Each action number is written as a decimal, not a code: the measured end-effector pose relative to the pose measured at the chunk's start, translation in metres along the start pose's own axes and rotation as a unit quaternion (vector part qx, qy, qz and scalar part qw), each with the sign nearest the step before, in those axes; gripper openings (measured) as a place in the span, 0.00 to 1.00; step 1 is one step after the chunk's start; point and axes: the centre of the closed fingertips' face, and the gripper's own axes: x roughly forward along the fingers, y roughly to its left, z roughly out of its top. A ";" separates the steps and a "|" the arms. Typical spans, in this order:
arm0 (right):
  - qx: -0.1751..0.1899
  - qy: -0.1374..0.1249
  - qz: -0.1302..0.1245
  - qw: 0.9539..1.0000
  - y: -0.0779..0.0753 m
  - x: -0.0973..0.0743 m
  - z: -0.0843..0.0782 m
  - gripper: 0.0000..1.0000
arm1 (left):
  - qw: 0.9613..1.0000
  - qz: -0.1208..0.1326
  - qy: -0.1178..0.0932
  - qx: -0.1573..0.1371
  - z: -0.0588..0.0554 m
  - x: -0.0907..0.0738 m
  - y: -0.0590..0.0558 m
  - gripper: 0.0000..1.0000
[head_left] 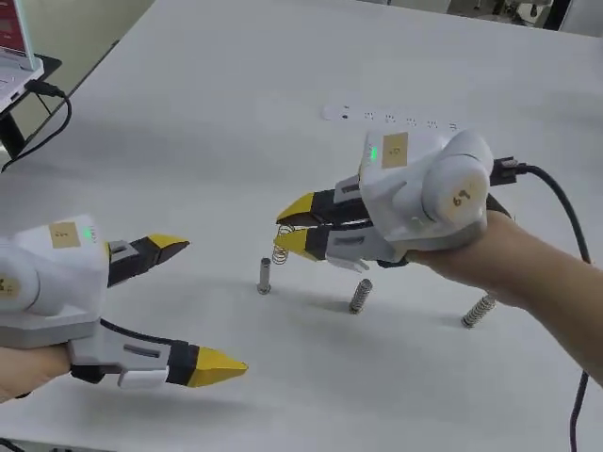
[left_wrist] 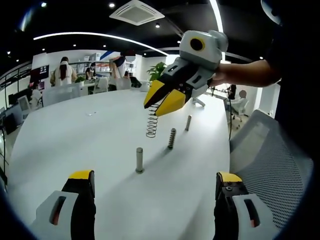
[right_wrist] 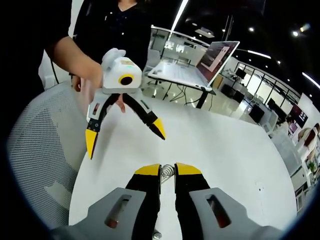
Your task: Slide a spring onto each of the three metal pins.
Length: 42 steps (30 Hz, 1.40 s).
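My right gripper point(head_left: 290, 229) is shut on a spring point(head_left: 281, 247), which hangs from its yellow tips just above a bare metal pin point(head_left: 265, 276). In the left gripper view the spring point(left_wrist: 151, 124) dangles from the right gripper point(left_wrist: 161, 102), above and behind the bare pin point(left_wrist: 139, 160). Two other pins carry springs: the middle one point(head_left: 360, 296) and a tilted one point(head_left: 479, 310) to the right. My left gripper point(head_left: 209, 309) stands open at the near left, nothing between its fingers. In the right gripper view the spring point(right_wrist: 166, 171) sits between the shut tips.
A white power strip point(head_left: 391, 118) lies at the far side of the white table point(head_left: 188, 122). A laptop point(head_left: 14, 47) and black cables sit off the table's left edge. A black cable point(head_left: 556, 202) trails from the right gripper. People stand in the background office.
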 end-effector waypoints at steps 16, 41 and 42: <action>0.012 0.009 0.009 1.000 -0.005 0.022 -0.005 0.07 | 1.000 0.006 -0.005 -0.010 0.000 -0.002 0.003 0.98; 0.016 0.032 0.024 0.999 0.001 0.035 -0.023 0.07 | 1.000 0.016 0.000 -0.025 -0.010 -0.007 0.007 0.98; 0.018 0.033 0.023 0.999 0.001 0.035 -0.024 0.07 | 1.000 0.016 0.000 -0.025 -0.010 -0.007 0.007 0.98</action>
